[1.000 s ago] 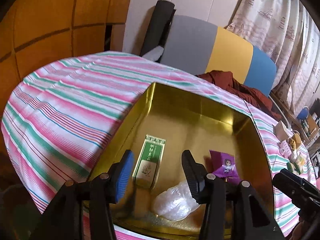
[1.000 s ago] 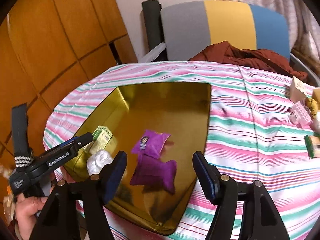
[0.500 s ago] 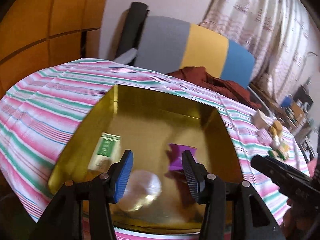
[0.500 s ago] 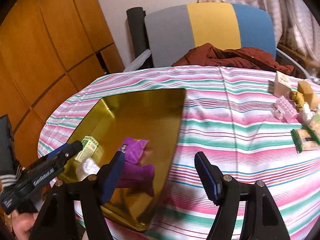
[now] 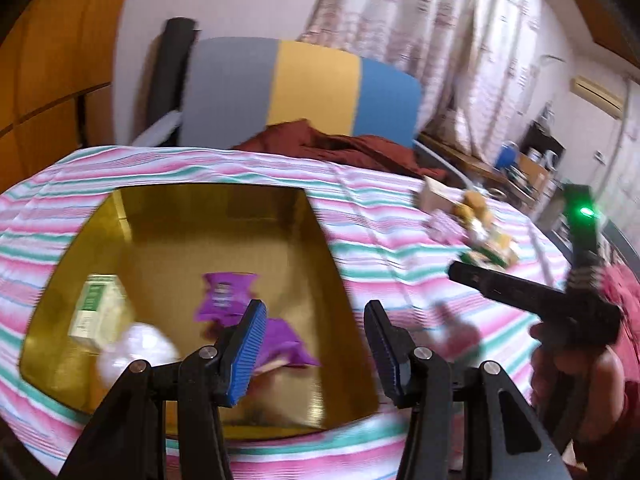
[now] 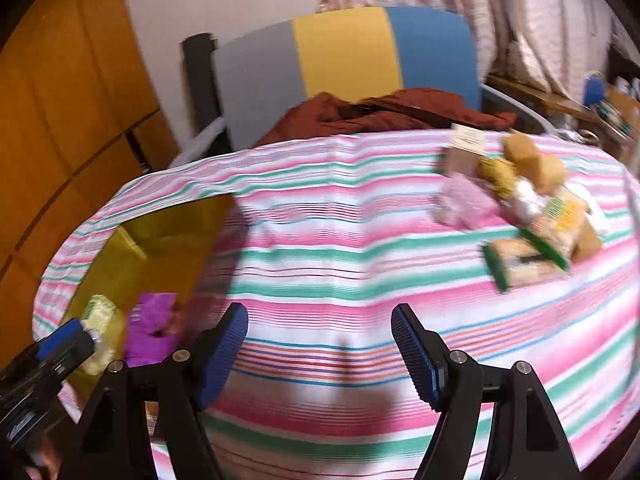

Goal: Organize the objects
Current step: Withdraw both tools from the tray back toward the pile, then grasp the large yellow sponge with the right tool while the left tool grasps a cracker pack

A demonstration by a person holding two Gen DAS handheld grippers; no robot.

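Observation:
A gold tin tray (image 5: 312,216) (image 6: 132,236) sits on the striped tablecloth and holds a purple packet (image 5: 226,294) (image 6: 154,312), a green-and-white packet (image 5: 98,308) (image 6: 98,312) and a white crinkled wrapper (image 5: 136,346). My left gripper (image 5: 314,344) hovers over the tray's right rim, open, nothing between its fingers. My right gripper (image 6: 320,352) hangs above bare cloth right of the tray, jaws opening and empty. Farther right lies a heap of snacks (image 6: 520,208) (image 5: 472,220): a pink packet, yellow pieces, green-edged packets and a small carton.
A grey, yellow and blue chair back (image 5: 304,88) with a dark red cloth (image 6: 384,112) stands behind the table. Orange wooden panels (image 6: 60,100) are at left, curtains (image 5: 420,40) at the back. A person's hand holds the right gripper's body (image 5: 552,304).
Both grippers have swung to the right, away from the tray's middle. The snack heap has come into the right wrist view. The right gripper's fingers stand wider apart than before.

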